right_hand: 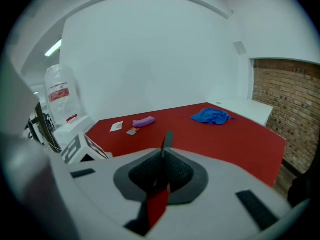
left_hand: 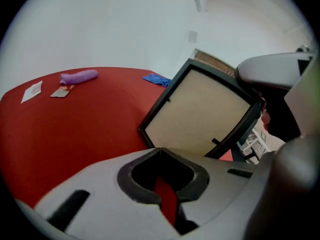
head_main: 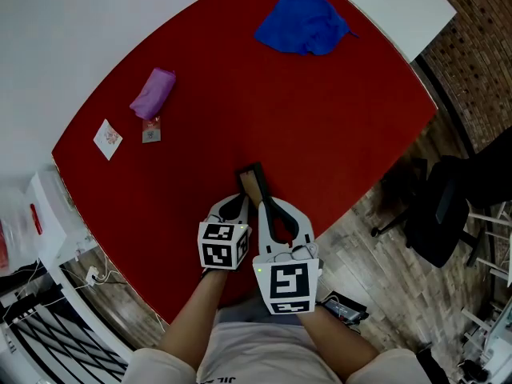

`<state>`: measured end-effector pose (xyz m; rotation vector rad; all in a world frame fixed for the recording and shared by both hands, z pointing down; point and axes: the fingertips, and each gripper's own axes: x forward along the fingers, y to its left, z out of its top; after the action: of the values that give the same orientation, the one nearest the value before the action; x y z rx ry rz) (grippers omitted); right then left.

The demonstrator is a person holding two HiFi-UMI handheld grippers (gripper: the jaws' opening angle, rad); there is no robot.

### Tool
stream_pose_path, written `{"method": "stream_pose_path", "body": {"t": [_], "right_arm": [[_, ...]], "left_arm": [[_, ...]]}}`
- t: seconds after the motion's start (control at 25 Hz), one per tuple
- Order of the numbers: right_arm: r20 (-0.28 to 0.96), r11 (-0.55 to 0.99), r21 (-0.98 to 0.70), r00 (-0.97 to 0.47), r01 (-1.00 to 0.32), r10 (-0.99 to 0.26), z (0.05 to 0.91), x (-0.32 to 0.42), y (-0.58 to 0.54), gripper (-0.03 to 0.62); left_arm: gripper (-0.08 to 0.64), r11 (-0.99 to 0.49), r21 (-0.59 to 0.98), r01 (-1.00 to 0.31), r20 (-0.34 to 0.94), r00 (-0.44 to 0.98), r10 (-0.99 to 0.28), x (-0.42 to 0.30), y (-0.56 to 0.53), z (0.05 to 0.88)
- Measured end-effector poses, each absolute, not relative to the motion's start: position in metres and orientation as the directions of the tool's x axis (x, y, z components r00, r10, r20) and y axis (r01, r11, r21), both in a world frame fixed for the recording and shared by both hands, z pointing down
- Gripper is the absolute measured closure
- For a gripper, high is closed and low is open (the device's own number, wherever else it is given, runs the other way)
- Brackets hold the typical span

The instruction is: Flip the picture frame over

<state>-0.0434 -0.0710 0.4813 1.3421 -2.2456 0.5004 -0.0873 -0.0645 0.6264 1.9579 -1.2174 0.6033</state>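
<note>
Gripping picture frame point(left_hand: 200, 114) edge-on: right gripper point(right_hand: 162, 153), frame upright over red worktop point(head_main: 320, 118). Brown back faces left gripper point(left_hand: 160, 149), fingers closed empty, just beside its lower edge.

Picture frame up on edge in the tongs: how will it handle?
Likely rigid: the picture frame looks flat while tilted up. Probably light, since the right tongs hold it by one thin edge. Standing on edge, it may tip flat if released.

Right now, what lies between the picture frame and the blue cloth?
Nothing: in the head view, only bare red table runs from the picture frame to the blue cloth.
</note>
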Motion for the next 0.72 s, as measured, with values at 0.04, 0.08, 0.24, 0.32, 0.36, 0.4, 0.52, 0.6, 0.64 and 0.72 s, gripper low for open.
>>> {"method": "stream_pose_path", "body": {"t": [0.04,0.08,0.24,0.32,0.36,0.4,0.52,0.6,0.64,0.72], "right_arm": [[0.566,0.469,-0.069,-0.422,-0.88,-0.709,0.48,-0.049,-0.069,0.571],[0.562,0.483,-0.068,-0.433,-0.873,-0.705,0.478,-0.054,-0.067,0.571],[0.545,0.518,-0.091,-0.478,-0.85,-0.689,0.475,-0.071,-0.062,0.571],[0.54,0.542,-0.111,-0.509,-0.833,-0.67,0.474,-0.083,-0.058,0.571],[0.539,0.551,-0.109,-0.515,-0.827,-0.666,0.473,-0.087,-0.057,0.571],[0.54,0.556,-0.101,-0.515,-0.825,-0.666,0.473,-0.089,-0.056,0.575],[0.538,0.551,-0.084,-0.503,-0.83,-0.676,0.473,-0.087,-0.057,0.577],[0.534,0.552,-0.094,-0.51,-0.829,-0.674,0.474,-0.086,-0.058,0.577],[0.533,0.554,-0.099,-0.514,-0.826,-0.671,0.474,-0.086,-0.059,0.577],[0.533,0.555,-0.104,-0.517,-0.825,-0.67,0.473,-0.087,-0.058,0.577]], "left_arm": [[0.551,-0.273,0.349,-0.897,0.711,0.443,-0.546,-0.089,-0.063,0.627],[0.551,-0.27,0.356,-0.895,0.709,0.447,-0.545,-0.089,-0.061,0.626],[0.552,-0.269,0.38,-0.885,0.694,0.465,-0.55,-0.089,-0.06,0.622],[0.552,-0.281,0.379,-0.882,0.692,0.471,-0.547,-0.09,-0.06,0.622],[0.551,-0.286,0.381,-0.879,0.691,0.476,-0.543,-0.09,-0.06,0.621],[0.551,-0.287,0.387,-0.876,0.689,0.482,-0.541,-0.09,-0.059,0.621],[0.551,-0.247,0.409,-0.879,0.671,0.473,-0.571,-0.104,-0.062,0.611],[0.549,-0.199,0.449,-0.871,0.639,0.469,-0.61,-0.123,-0.068,0.59],[0.541,-0.186,0.48,-0.857,0.617,0.481,-0.624,-0.131,-0.071,0.575],[0.494,-0.205,0.525,-0.826,0.575,0.522,-0.629,-0.139,-0.077,0.543]]}}
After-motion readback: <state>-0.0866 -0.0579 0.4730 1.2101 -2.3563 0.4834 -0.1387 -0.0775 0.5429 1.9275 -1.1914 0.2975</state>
